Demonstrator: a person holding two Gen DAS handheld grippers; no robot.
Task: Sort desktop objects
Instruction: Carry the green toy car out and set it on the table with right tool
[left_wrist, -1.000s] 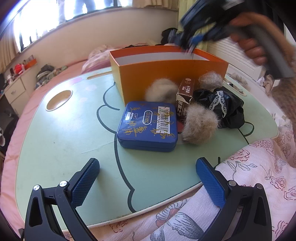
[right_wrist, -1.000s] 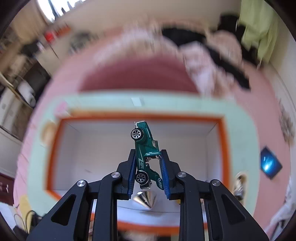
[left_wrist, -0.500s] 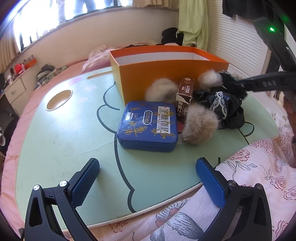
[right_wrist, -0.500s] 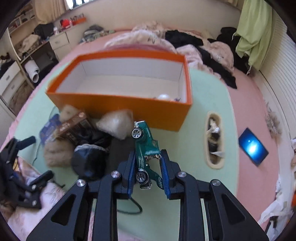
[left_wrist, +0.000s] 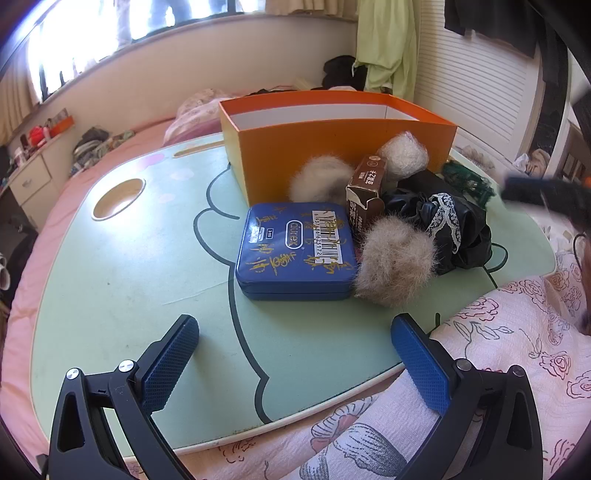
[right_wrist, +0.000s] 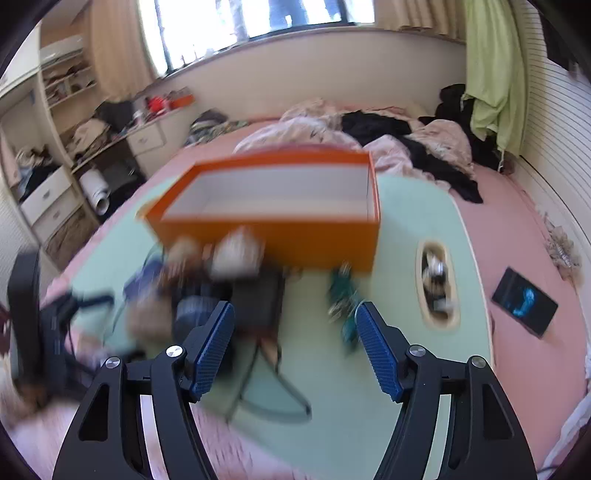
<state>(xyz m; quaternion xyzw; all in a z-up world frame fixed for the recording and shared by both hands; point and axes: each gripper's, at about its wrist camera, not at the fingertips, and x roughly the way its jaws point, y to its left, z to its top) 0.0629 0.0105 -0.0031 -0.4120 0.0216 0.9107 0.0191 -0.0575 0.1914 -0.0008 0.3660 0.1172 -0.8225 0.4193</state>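
An open orange box (left_wrist: 343, 147) stands on the green lap table (left_wrist: 129, 258); it also shows in the right wrist view (right_wrist: 273, 206). In front of it lie a blue tin (left_wrist: 295, 251), a brown carton (left_wrist: 364, 188), three fluffy balls (left_wrist: 395, 269), and a black lace cloth (left_wrist: 447, 221). The green toy car (right_wrist: 343, 299) lies on the table beside the box, also seen in the left wrist view (left_wrist: 467, 181). My right gripper (right_wrist: 295, 343) is open and empty above the table, blurred. My left gripper (left_wrist: 295, 362) is open and empty near the front edge.
A cup hole (left_wrist: 118, 197) sits at the table's left. An oval slot (right_wrist: 437, 284) with small items is on the right side. A dark phone (right_wrist: 524, 301) lies on the pink bed. A floral quilt (left_wrist: 517, 332) covers the near right.
My right gripper opened and let go of the green toy car, which now lies on the table by the box. The gripper has pulled back. The left gripper has not moved.
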